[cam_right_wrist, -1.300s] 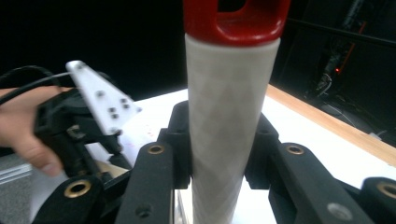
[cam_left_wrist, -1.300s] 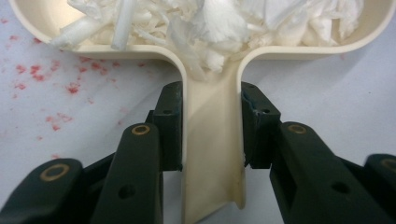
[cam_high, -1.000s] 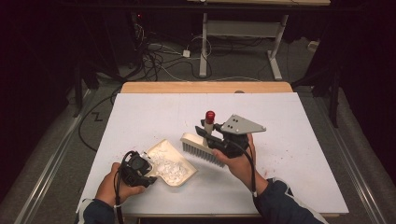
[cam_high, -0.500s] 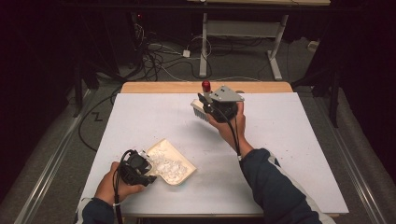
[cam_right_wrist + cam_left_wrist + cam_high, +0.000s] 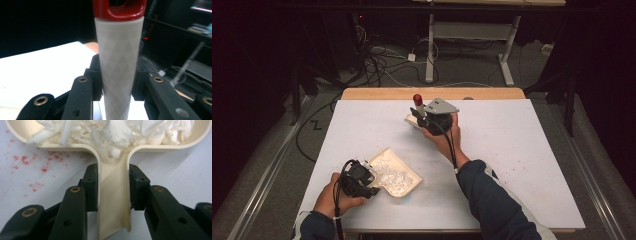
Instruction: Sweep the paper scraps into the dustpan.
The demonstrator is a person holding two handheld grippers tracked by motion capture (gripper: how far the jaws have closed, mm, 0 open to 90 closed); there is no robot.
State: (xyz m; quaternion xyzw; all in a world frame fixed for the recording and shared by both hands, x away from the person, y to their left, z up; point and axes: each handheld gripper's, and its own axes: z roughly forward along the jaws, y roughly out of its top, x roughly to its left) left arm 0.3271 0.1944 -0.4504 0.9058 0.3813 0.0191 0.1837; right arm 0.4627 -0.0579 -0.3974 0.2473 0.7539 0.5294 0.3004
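High view: left gripper (image 5: 358, 178) near the front edge of the white surface (image 5: 522, 150), shut on the stem of a cream pan (image 5: 404, 172). White scraps (image 5: 387, 172) heaped in the pan. Right gripper (image 5: 432, 120) far off toward the back of the surface, holding a brush (image 5: 413, 119) with its red tip up. Brush head low, just over the surface or touching it; cannot tell which. Well apart from the pan.

Left gripper view: jaws closed on both sides of the pan's stem (image 5: 113, 202). Pads tight on its thin walls. Scraps (image 5: 112, 132) piled high, some sliding down into the stem. Red crumbs (image 5: 32, 161) on the surface beside the pan. Risk here: tip the pan a little and scraps could spill over the low rim or run down the stem. Thin stem could also twist or slip in the jaws if lifted fast.

Right gripper view: jaws closed on the pale handle (image 5: 117, 67), red cap (image 5: 120, 8) on top. Smooth, round handle, getting thinner toward the jaws. Could turn or slide in the grip if pushed hard. Could also knock the pan or flick scraps off on a fast sweep back.
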